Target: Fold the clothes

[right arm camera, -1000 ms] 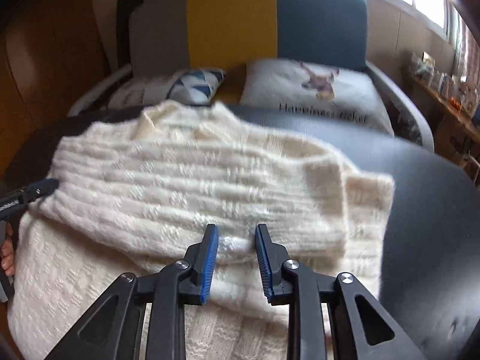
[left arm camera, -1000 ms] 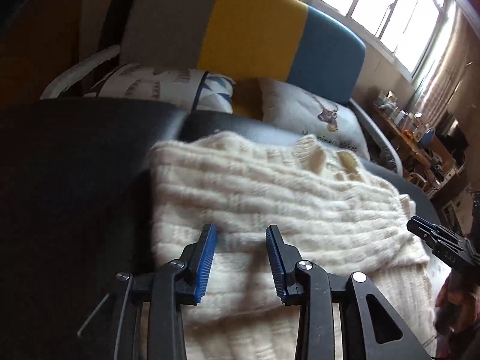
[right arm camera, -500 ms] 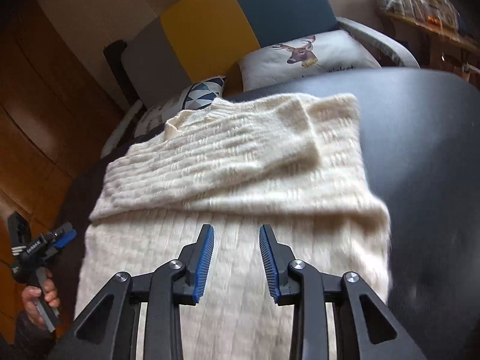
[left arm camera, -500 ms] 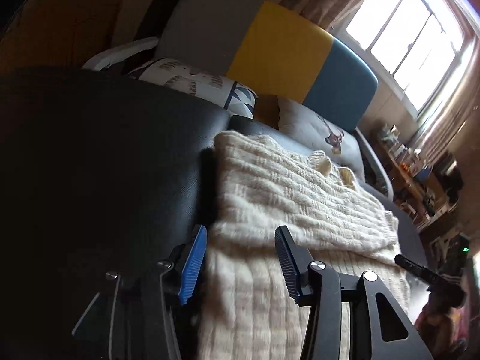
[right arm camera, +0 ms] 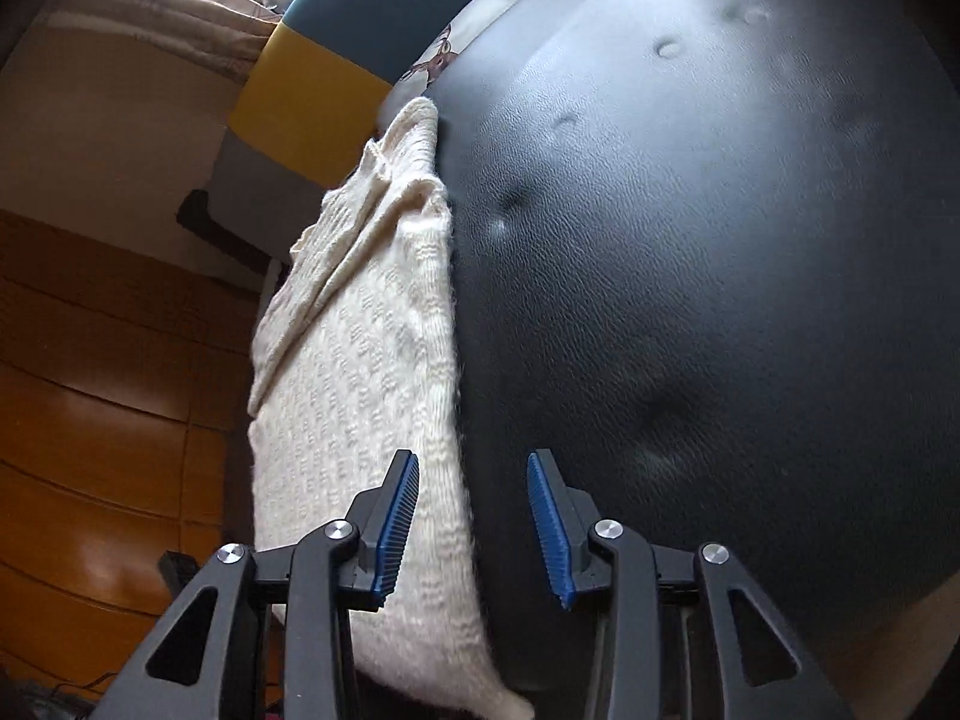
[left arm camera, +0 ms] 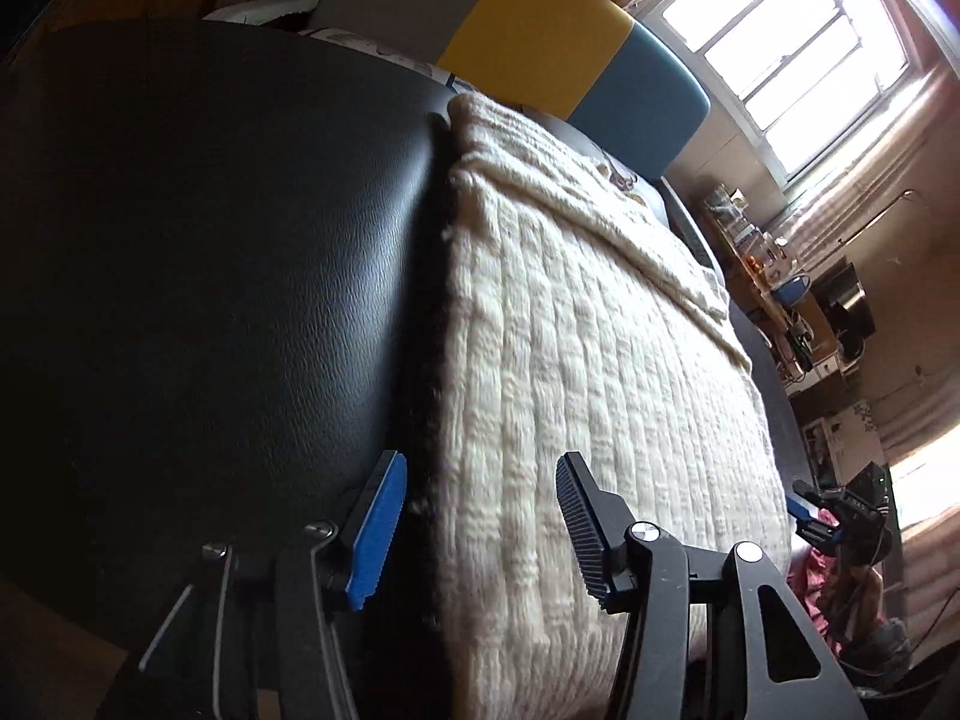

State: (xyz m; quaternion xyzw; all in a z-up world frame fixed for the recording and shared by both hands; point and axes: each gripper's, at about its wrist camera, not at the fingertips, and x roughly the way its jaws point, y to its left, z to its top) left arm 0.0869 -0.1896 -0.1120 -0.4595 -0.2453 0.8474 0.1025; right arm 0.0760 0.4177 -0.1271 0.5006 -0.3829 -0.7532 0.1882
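The left gripper [left arm camera: 480,531] has its ridged blue pads spread wide, straddling the near left edge of the sweater [left arm camera: 600,360]. The right gripper [right arm camera: 474,531] is likewise spread apart and holds nothing, straddling the sweater's near right edge. The sweater, cream and chunky ribbed knit, lies flat on a black pebbled leather-look table [left arm camera: 210,270], with a folded layer across its far end. Beyond the sweater stands a padded chair [left arm camera: 558,66] in grey, yellow and blue panels.
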